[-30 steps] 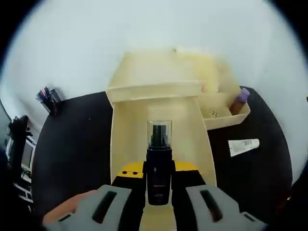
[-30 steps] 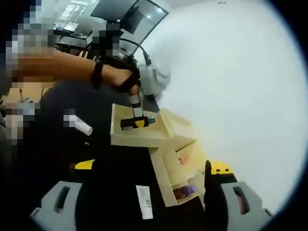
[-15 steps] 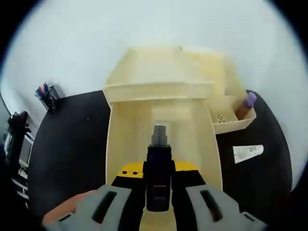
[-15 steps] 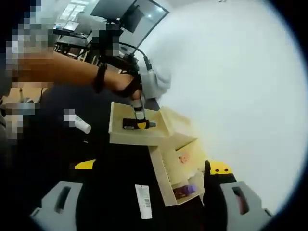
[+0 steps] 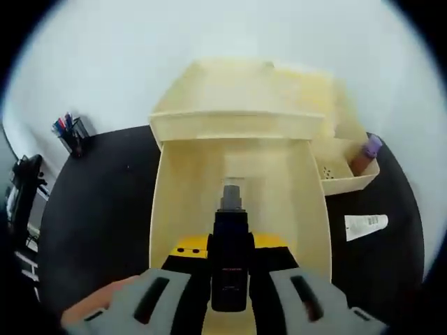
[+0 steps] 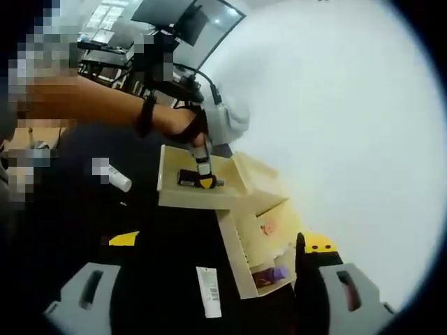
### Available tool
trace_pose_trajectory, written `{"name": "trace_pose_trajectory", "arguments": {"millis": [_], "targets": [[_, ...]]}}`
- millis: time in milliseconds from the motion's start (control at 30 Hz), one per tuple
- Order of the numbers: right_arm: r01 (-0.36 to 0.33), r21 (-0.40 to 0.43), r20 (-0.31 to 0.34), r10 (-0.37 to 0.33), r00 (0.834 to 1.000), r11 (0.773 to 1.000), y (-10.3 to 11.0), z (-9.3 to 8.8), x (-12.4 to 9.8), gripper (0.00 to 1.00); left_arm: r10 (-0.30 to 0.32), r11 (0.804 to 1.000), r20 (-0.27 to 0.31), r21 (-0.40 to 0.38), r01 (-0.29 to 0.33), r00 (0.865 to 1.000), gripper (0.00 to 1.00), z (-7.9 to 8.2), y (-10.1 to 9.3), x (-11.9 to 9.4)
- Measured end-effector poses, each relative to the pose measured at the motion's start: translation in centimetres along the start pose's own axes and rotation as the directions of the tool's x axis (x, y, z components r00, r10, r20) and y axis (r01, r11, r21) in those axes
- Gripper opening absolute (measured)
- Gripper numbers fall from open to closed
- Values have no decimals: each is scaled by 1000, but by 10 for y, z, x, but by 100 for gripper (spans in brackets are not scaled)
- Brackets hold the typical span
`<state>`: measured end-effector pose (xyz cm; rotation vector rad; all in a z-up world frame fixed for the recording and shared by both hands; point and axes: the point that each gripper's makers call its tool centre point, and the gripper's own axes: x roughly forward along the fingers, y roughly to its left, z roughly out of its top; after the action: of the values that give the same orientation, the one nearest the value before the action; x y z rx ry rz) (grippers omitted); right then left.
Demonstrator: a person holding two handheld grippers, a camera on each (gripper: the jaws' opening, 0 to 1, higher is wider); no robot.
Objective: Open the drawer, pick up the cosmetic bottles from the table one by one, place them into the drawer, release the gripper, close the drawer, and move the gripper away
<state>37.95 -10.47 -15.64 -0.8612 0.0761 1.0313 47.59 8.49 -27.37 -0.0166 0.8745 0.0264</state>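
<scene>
In the left gripper view, the left gripper pinches a black cosmetic bottle between its jaws and holds it over the open cream drawer of a small organizer. A white tube lies on the black table, beside a side tray holding a purple-capped bottle. In the right gripper view, the right gripper hangs with its 2 jaws spread wide, holding nothing, well apart from the drawer.
</scene>
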Motion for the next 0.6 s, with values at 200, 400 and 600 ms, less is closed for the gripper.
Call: {"name": "trace_pose_trajectory", "arguments": {"millis": [200,400,600], "targets": [[0,2,-6,0,1000,1000,1,-1,1,84,-1,1000,41,12,1,999,16,6,0,-4],[-8,-5,-11,7,1000,1000,5,0,5,84,-17,1000,87,18,16,996,17,16,-4,-16],[-16,-9,-17,16,1000,1000,8,0,8,84,-48,999,173,32,43,984,19,26,-9,-41]]}}
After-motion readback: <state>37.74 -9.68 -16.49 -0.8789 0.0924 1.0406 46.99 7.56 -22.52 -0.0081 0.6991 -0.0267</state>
